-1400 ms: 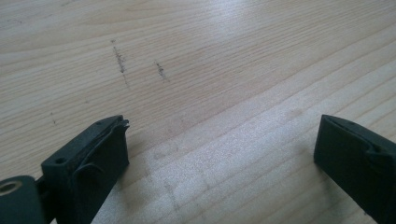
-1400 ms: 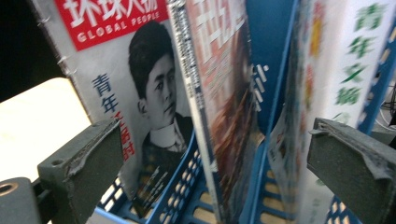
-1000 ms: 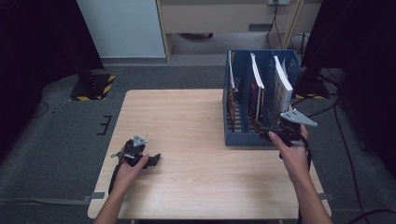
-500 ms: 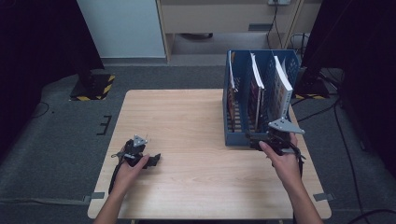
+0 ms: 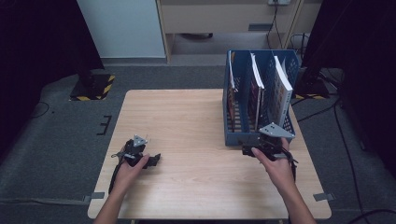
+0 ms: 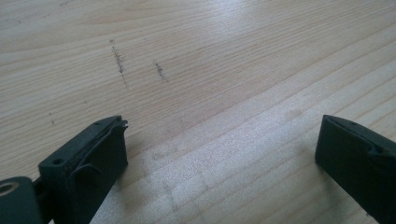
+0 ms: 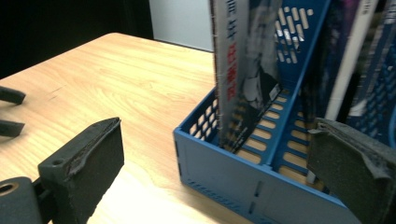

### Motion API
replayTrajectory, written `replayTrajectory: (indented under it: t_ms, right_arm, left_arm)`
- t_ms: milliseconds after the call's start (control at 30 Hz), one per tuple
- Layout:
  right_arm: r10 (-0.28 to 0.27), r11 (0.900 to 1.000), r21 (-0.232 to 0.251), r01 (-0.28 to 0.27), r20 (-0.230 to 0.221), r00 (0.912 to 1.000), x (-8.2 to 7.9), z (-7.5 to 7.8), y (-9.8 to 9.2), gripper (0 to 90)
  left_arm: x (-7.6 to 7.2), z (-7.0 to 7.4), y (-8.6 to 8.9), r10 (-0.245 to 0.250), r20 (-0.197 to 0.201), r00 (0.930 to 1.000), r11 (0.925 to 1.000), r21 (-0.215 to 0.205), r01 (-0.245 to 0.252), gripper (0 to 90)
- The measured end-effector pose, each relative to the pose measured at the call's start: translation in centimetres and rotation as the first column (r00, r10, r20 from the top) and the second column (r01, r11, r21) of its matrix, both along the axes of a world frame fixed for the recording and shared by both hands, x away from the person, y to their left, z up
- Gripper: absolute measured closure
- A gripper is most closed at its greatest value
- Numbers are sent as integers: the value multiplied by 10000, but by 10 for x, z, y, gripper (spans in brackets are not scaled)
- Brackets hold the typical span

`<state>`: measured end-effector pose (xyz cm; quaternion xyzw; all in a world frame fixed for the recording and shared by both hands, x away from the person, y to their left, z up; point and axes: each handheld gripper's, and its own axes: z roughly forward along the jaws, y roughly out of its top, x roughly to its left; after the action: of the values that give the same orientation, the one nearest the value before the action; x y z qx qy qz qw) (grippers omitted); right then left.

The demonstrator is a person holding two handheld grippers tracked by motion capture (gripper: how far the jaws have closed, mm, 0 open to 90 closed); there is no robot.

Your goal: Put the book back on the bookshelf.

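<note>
Right gripper (image 5: 246, 150) having swung leftward since earlier frame, now pointing left along near face of blue file rack (image 5: 233, 136); jaws standing wide apart, gripping nothing; rack sitting at table's (image 5: 187, 116) far right, books (image 5: 256, 88) standing upright in its compartments; left gripper (image 5: 156, 160) resting unchanged at near left on bare wood, jaws spread wide, empty.

Blue file rack (image 5: 238, 135) blocks right claw (image 7: 219, 154); tabletop (image 5: 187, 121) leftward seemingly open.
</note>
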<state>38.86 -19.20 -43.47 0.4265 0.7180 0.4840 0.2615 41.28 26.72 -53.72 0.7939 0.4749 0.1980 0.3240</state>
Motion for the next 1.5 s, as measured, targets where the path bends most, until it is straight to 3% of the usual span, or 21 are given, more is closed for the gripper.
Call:
replayTrajectory:
  t_ms: [300, 567, 800, 1067, 1400, 1500]
  right_arm:
    - [447, 9990, -63, -448, -135, 9989, -3, -6, 20, 46]
    - [1137, 9930, -265, -1150, -462, 9924, -3, -15, 53, 48]
    - [2001, 9762, -648, -2069, -982, 9749, -3, -35, 91, 55]
    - [2566, 9580, -898, -2723, -1554, 9539, -2, -55, 125, 56]
    - [2415, 9553, -1089, -2747, -2482, 9381, 13, -76, 148, 96]
    - [2164, 9593, -1165, -2572, -2818, 9347, 19, -84, 150, 77]
  left_arm:
    - [0, 0, 0, -1, -4, 10000, 10000, 1, 1, 12]
    - [0, 0, 0, -3, -6, 10000, 10000, 3, 3, 12]
    - [0, 0, 0, -7, -6, 10000, 10000, 2, 7, 12]
    - [0, 0, 0, -22, -14, 10000, 10000, 5, 22, 9]
    - [0, 0, 0, -44, -20, 10000, 10000, 12, 44, 6]
    - [1, 0, -1, -77, -27, 10000, 10000, 14, 77, 3]
